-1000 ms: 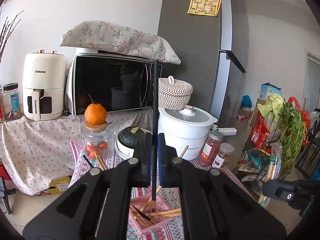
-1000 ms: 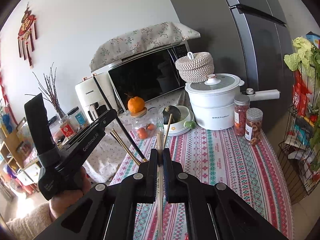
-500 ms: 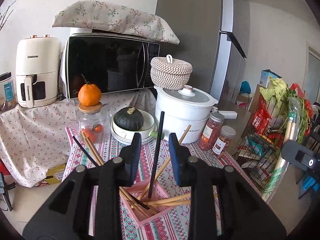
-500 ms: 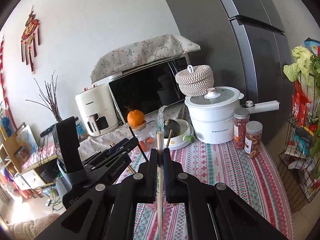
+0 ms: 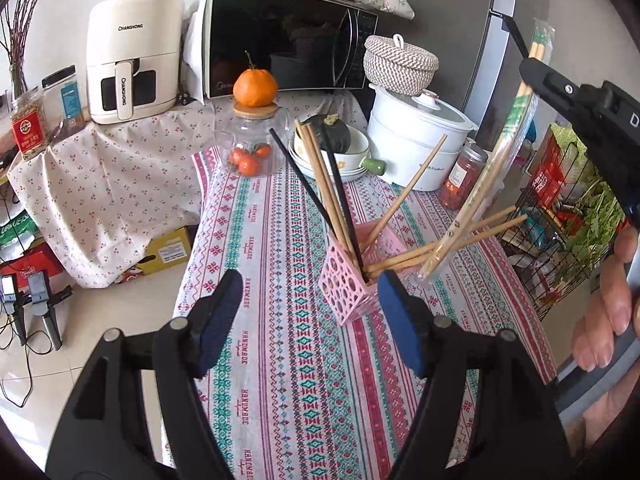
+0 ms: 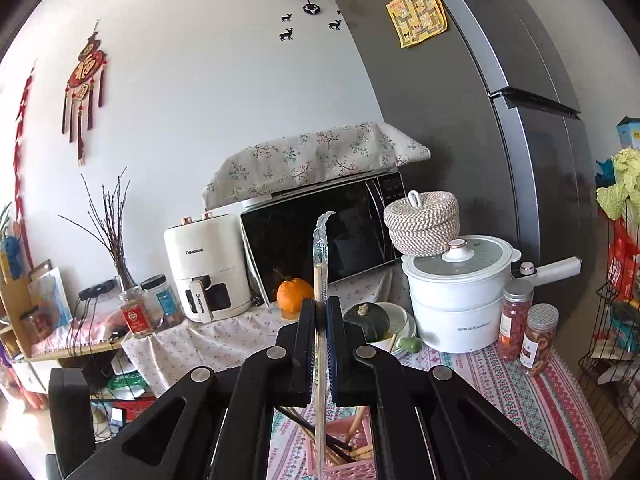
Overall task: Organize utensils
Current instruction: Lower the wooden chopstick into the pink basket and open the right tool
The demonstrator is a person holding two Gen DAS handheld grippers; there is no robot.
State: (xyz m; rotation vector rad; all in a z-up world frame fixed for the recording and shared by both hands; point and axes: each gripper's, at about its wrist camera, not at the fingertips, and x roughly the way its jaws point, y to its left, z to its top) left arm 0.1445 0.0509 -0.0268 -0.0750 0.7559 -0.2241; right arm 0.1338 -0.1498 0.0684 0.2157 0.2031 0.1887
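A pink perforated utensil holder (image 5: pixel 352 276) stands on the patterned tablecloth and holds several wooden chopsticks (image 5: pixel 324 184) and black chopsticks (image 5: pixel 344 208). My left gripper (image 5: pixel 310 320) is open and empty, just in front of the holder. My right gripper (image 6: pixel 320 344) is shut on a pair of chopsticks in a clear plastic wrapper (image 6: pixel 320 280). In the left wrist view this wrapped pair (image 5: pixel 480 184) slants down with its lower end beside the holder's right side. The holder shows below the right gripper (image 6: pixel 344 468).
Behind the holder stand a glass jar with an orange on it (image 5: pixel 254 148), a bowl with a dark squash (image 5: pixel 332 140), a white pot (image 5: pixel 416 144) and spice jars (image 5: pixel 460 180). A microwave (image 5: pixel 280 40) and air fryer (image 5: pixel 132 56) sit at the back. A wire rack (image 5: pixel 560 216) is at right.
My left gripper let go of the black chopstick, opened wide and pulled back; the chopstick now stands in the holder. My right gripper brought the wrapped pair over the holder.
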